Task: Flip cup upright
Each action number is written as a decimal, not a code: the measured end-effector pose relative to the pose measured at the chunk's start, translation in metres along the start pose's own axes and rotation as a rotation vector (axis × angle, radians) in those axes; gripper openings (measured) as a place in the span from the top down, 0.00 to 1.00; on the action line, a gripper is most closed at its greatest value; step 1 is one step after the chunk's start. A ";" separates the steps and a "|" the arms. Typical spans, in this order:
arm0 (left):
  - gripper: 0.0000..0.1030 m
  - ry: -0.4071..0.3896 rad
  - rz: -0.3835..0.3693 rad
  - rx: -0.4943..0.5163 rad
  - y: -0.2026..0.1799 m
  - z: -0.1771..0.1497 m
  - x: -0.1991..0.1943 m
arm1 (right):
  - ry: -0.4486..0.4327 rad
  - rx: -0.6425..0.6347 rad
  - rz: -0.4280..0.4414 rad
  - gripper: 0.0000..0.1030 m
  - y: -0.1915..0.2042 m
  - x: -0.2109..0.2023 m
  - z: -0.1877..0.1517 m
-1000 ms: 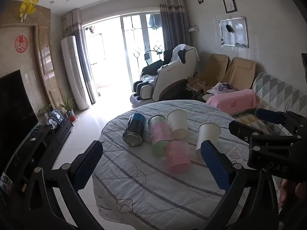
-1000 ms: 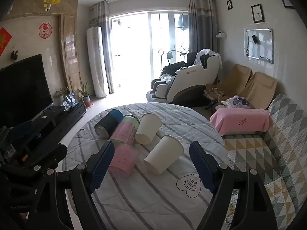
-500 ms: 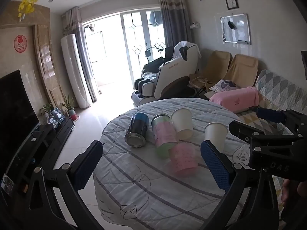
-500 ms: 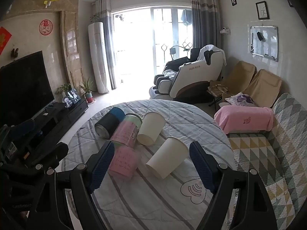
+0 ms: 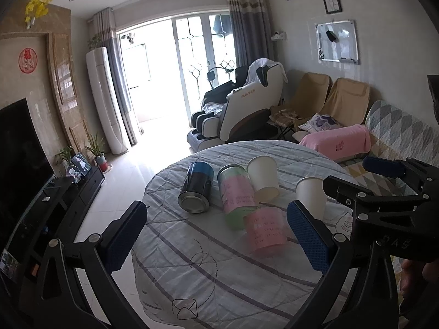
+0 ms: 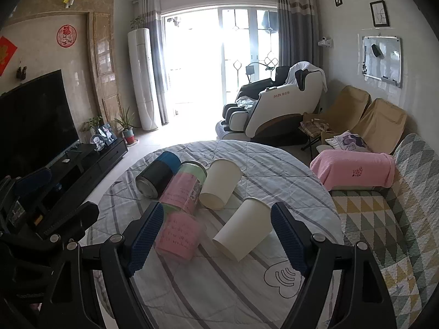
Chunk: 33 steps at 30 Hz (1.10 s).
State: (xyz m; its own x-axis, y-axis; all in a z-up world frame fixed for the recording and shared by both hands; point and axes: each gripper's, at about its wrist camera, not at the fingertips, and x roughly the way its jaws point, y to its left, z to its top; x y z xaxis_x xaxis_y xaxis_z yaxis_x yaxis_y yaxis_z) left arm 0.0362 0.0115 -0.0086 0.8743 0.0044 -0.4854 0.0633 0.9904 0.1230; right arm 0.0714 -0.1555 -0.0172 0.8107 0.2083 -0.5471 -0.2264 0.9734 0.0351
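Several cups lie on their sides on a round table with a striped cloth. A pink translucent cup lies nearest. Beyond it lie a pink-and-green can, a black-and-blue can, and two white paper cups. My left gripper is open and empty, above the table's near side. My right gripper is open and empty, with the near white cup between its fingers' line of sight.
A sofa with a patterned quilt and a pink towel roll lies right of the table. A TV stand and TV stand on the left. A massage chair stands behind. The right gripper's frame shows in the left wrist view.
Both grippers have drifted slightly back and up from the table; the cups sit a little lower and nearer the middle in both views. Nothing on the table has moved.
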 end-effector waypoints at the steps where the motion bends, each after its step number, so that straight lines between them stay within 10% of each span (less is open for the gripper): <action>1: 0.00 -0.001 0.000 0.001 0.000 0.000 0.000 | -0.001 0.000 -0.001 0.21 0.000 0.000 -0.001; 33: 0.00 0.155 -0.095 -0.053 0.023 -0.004 0.072 | 0.090 0.006 -0.015 0.21 -0.005 0.048 -0.001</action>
State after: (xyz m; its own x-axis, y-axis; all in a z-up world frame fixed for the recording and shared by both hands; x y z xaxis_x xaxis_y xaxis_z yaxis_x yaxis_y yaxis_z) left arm 0.0990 0.0347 -0.0444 0.7807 -0.0722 -0.6207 0.1129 0.9933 0.0265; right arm 0.1115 -0.1509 -0.0442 0.7621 0.1844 -0.6207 -0.2109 0.9770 0.0312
